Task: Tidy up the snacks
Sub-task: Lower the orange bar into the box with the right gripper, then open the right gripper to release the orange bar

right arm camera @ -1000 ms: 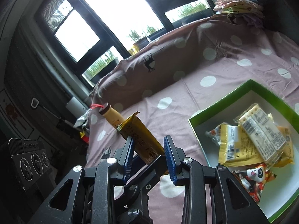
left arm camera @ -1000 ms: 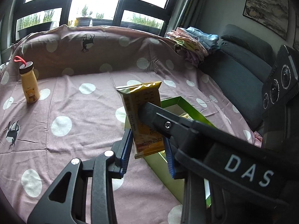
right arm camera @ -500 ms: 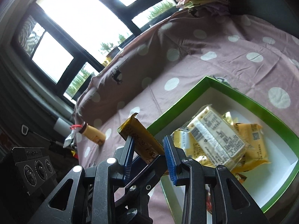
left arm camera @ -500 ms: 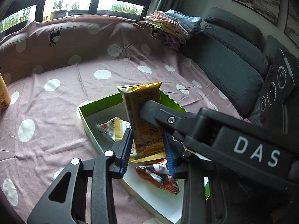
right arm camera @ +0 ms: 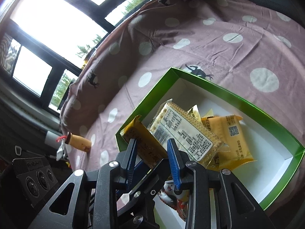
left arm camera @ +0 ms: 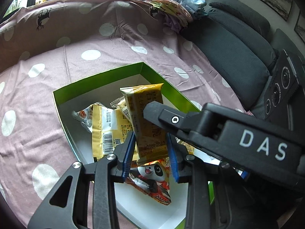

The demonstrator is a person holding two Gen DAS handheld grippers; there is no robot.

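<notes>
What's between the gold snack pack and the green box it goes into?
Nothing blocks it. The green box is open-topped, and the gold snack pack sits above it in the left gripper. Below lie the panda packet and a yellow packet, so it would probably land on them.

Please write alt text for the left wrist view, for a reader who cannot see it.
A yellow snack packet is held between two claws above an open green box that already holds several snack packets. The box sits on a pink dotted cloth beside a dark sofa.
</notes>
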